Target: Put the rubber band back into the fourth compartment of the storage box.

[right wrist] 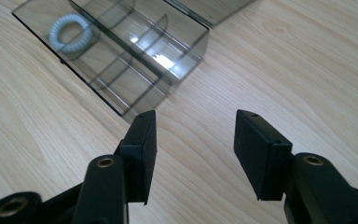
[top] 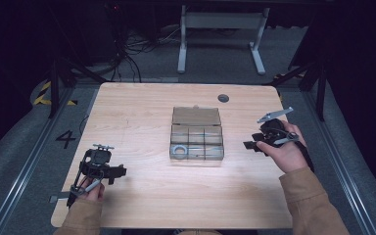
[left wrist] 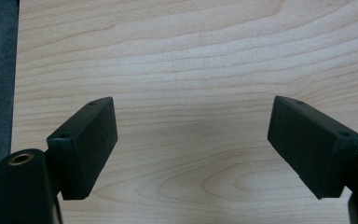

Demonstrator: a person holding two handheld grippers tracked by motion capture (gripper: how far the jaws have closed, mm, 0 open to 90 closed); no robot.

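Black jaws of the right gripper (right wrist: 193, 156) stand apart with nothing but bare table (right wrist: 279, 65) between them, and the clear compartment box (right wrist: 135, 56) lies just beyond its fingertips, lid open so the cells can be reached. A pale coiled hair tie (right wrist: 71, 32) rests in a far corner cell, seemingly dropped there. Well off from the box, the left gripper (left wrist: 193, 140) waits idle over the wood, its jaws also wide apart and empty.

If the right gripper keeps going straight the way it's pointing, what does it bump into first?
Probably the clear plastic box. The right gripper has open, empty jaws, aimed across bare table toward the box's near corner. It could slip just past that corner, since depth is hard to judge.
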